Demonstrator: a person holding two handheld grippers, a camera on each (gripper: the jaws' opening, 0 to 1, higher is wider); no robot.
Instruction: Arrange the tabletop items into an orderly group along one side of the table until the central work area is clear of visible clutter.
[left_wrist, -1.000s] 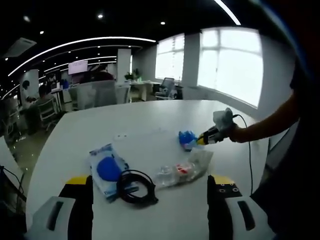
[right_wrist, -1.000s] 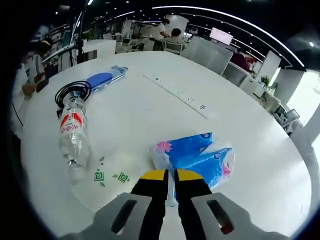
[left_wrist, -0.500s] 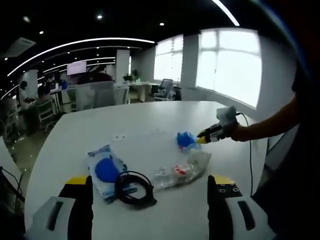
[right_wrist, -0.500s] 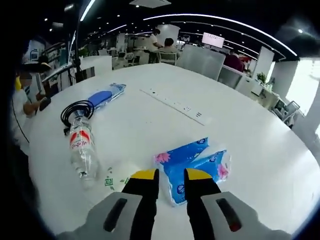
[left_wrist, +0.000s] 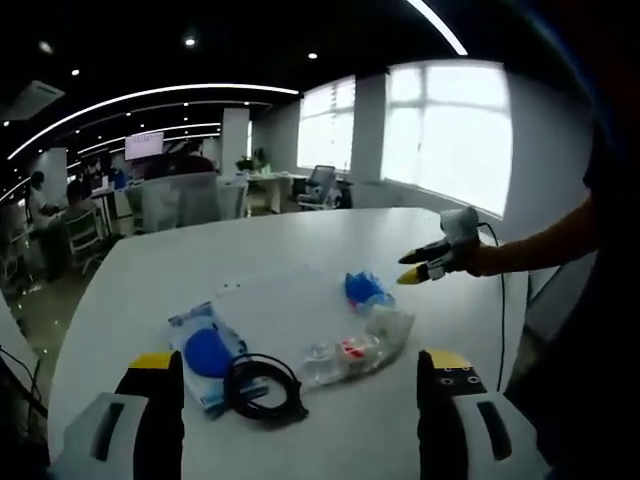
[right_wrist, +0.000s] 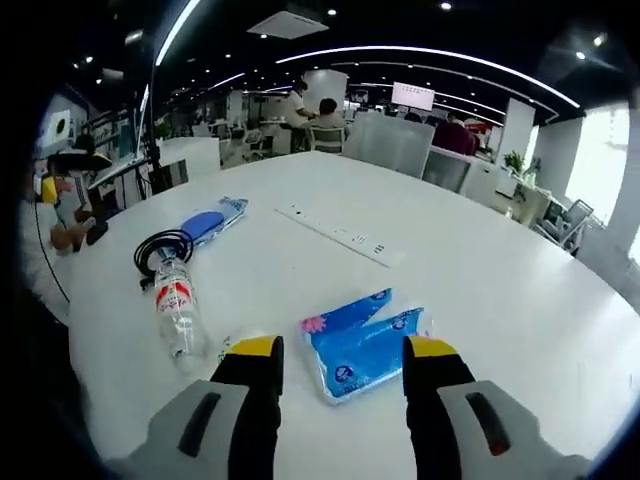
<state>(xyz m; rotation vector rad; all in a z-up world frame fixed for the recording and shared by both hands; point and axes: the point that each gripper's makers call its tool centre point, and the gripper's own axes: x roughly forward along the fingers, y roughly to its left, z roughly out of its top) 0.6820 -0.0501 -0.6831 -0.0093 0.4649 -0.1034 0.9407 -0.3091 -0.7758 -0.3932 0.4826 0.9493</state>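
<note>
Lying flat on the white table (right_wrist: 520, 300), the blue tissue pack (right_wrist: 362, 336) was seen just ahead of the spread right gripper (right_wrist: 342, 365), apparently released. The left gripper (left_wrist: 297, 365) was likewise spread, unloaded; the water bottle (right_wrist: 177, 307) was judged next.

Blue tissue pack (right_wrist: 360, 342), clear bottle (right_wrist: 176, 306) and black cable (right_wrist: 158, 248) lie flat.

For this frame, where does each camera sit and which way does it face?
Left gripper view: rides the open left gripper, facing across the white table toward the windows; the right gripper and the person's arm enter from the right.
Right gripper view: rides the open right gripper, above the blue tissue pack, facing the office.
Shared: tissue pack, water bottle, black cable, blue packet.
</note>
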